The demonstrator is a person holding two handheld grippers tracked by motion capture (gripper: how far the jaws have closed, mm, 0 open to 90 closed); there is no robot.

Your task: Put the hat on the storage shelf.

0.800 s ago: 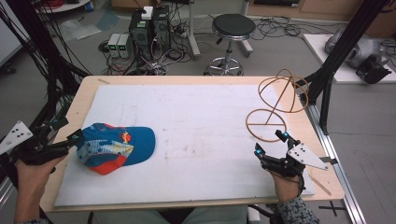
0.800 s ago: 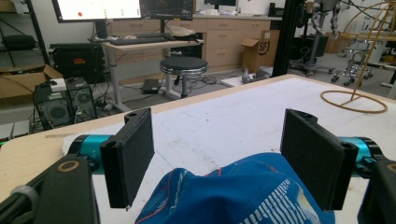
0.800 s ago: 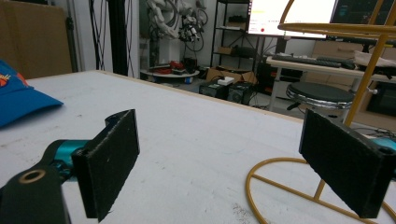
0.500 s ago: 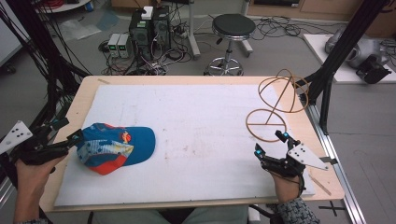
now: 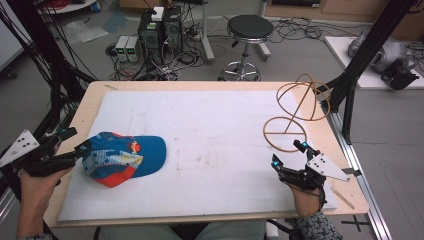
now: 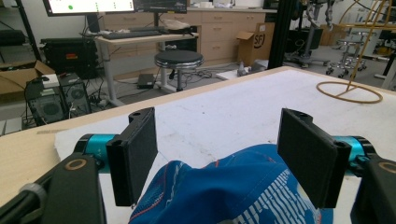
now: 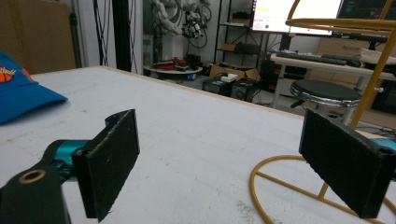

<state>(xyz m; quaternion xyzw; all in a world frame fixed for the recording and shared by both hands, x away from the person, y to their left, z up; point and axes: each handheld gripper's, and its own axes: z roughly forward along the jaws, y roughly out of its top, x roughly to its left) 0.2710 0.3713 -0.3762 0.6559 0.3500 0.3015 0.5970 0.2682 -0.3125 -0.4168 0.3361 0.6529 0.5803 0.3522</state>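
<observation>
Down at the left side of the desk (image 5: 210, 87), a blue cap (image 5: 122, 159) with an orange underside and a printed back panel lies on the white mat (image 5: 210, 130) that covers most of the wooden top. Its brim points toward the middle of the mat and its crown toward the left edge. The left claw (image 5: 80, 150) sits right at the crown end, held in the person's left hand (image 5: 35, 182). In the left gripper view that claw (image 6: 217, 151) stands wide apart, with the blue fabric of the cap (image 6: 243, 186) bulging up between the two black pads; neither pad seems to press on the cloth, though the lower part of the pads is hidden behind the fabric, so contact there cannot be ruled out.

The right claw (image 5: 289, 154) rests near the front right of the mat, well apart from the cap, gripped by the person's right hand (image 5: 302, 197). It too is spread wide with nothing between its pads, as the right gripper view (image 7: 233, 163) shows. Just beyond it stands a yellow wire stand (image 5: 292, 112), its round base ring on the mat and a looped frame rising above. In the right gripper view the base ring (image 7: 280, 186) lies just ahead of the jaws, and the brim of the cap (image 7: 23, 93) shows at the far left.
</observation>
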